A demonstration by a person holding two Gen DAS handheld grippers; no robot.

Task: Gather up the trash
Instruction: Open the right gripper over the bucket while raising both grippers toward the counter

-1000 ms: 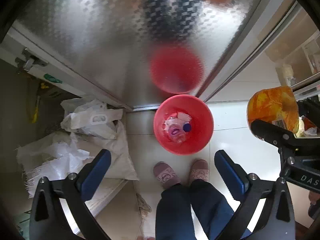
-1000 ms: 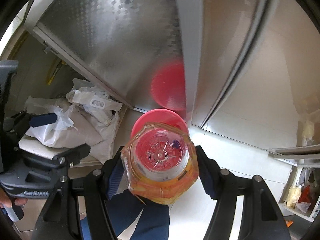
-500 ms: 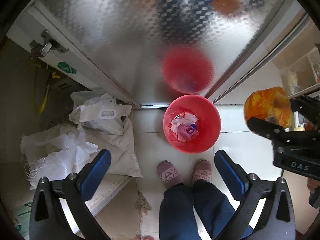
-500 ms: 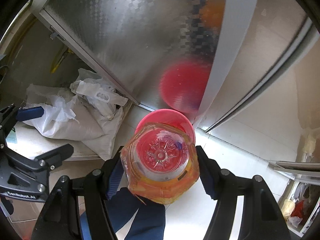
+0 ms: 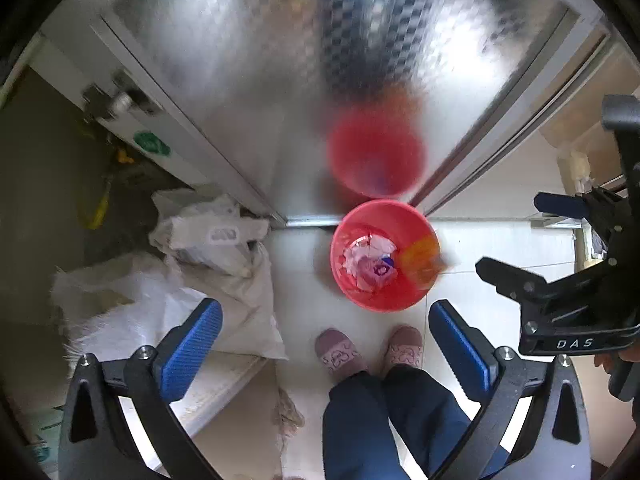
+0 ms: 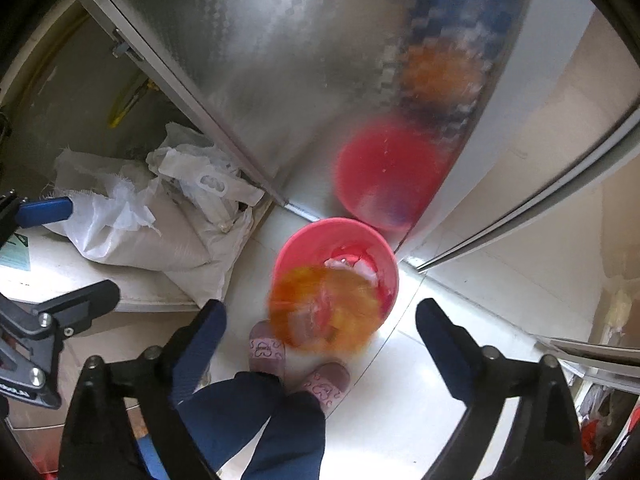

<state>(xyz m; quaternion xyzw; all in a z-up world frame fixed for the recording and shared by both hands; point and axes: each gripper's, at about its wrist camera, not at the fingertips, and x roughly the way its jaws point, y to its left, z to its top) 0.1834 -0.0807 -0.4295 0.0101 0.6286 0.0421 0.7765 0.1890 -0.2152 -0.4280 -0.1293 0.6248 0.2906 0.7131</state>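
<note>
A red trash bin (image 5: 384, 256) stands on the white floor against a shiny metal door and holds paper and wrappers. An orange plastic bottle (image 6: 324, 312), blurred, is falling free over the bin's near rim; in the left wrist view it (image 5: 422, 260) is at the bin's right edge. My right gripper (image 6: 320, 328) is open and empty above the bin (image 6: 316, 236). My left gripper (image 5: 324, 332) is open and empty, high above the floor. The right gripper (image 5: 560, 288) also shows at the right of the left wrist view.
White sacks and plastic bags (image 5: 192, 264) lie left of the bin on a low step. The person's slippered feet (image 5: 368, 348) stand just in front of the bin. The metal door (image 5: 280, 80) reflects the bin. A shelf with clutter (image 6: 600, 432) is at the right.
The right gripper has opened and let go of the orange bottle, which now drops toward the bin. Both grippers have shifted a little; the left stayed open.
</note>
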